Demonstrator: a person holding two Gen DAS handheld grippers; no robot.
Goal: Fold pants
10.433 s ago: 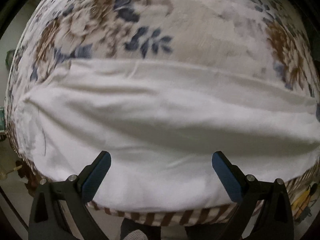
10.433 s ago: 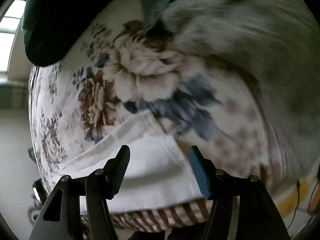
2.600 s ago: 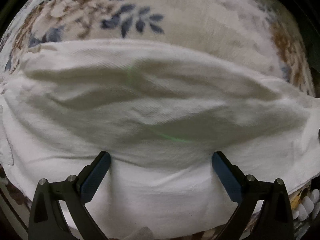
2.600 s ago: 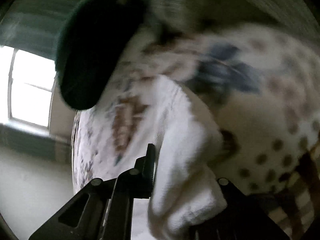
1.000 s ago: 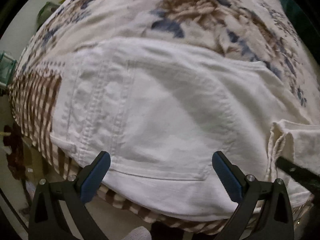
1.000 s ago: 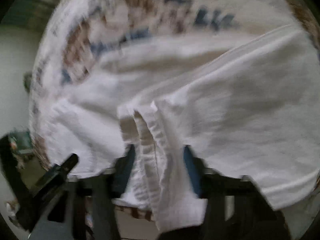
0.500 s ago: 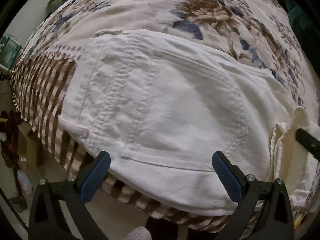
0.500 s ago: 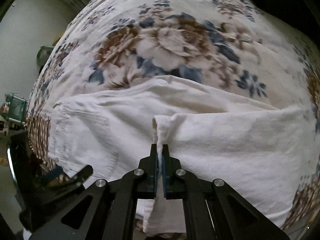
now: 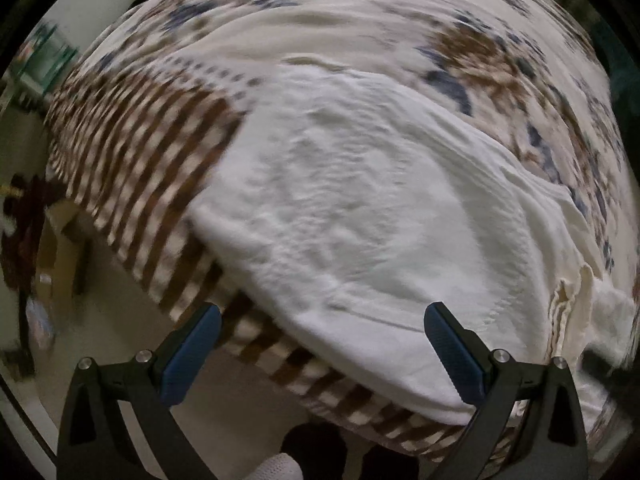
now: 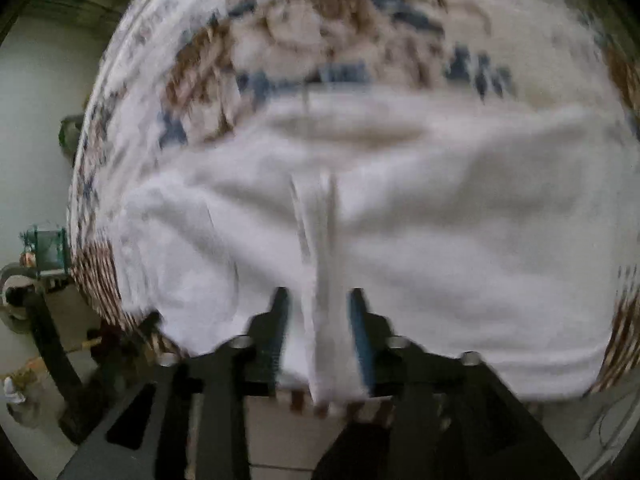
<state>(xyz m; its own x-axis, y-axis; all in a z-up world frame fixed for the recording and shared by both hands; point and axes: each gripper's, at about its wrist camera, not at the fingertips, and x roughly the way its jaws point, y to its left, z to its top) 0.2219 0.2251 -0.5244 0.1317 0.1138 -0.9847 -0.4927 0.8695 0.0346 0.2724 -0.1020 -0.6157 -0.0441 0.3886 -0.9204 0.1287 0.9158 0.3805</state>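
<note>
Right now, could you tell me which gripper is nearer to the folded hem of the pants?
Right. The right gripper has the hem between its fingers; the left gripper hangs open at the waist end.

A bed fills most of both views, covered by a cream bedspread (image 9: 360,28) printed with brown and blue flowers, its near-left edge banded in brown and white stripes (image 9: 152,168). Below the bed edge lies a pale floor (image 9: 132,320). At far left a plain light wall (image 10: 36,92) rises, with a teal object (image 10: 46,246) and dark clutter beside it, too blurred to identify. Light is dim and even.
</note>
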